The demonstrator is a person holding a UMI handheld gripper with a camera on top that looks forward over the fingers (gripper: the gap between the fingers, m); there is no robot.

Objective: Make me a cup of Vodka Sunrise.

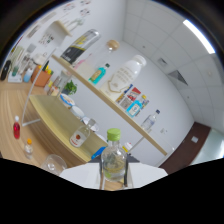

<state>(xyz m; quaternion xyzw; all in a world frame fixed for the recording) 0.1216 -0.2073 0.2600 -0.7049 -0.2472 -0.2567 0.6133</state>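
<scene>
A clear bottle [114, 160] with a light green cap [114, 134] stands upright between my fingers, and my gripper [114, 174] is shut on its body. The pale fingers [80, 176] close in on it from both sides. The whole scene beyond is tilted, so the gripper is held rolled to one side, with the bottle up off the wooden counter [47, 112]. An empty clear glass [53, 163] sits on the counter just beside the left finger. Further along the counter stand a small bottle of red liquid [16, 129] and a small orange-capped bottle [29, 146].
A wooden shelf [107, 102] on the white wall carries several bottles: a black one [80, 46], a blue one [100, 73] and a big white one [126, 75]. Another bottle with a red label [79, 136] and bowls sit on the counter. A dark door [192, 145] is beyond.
</scene>
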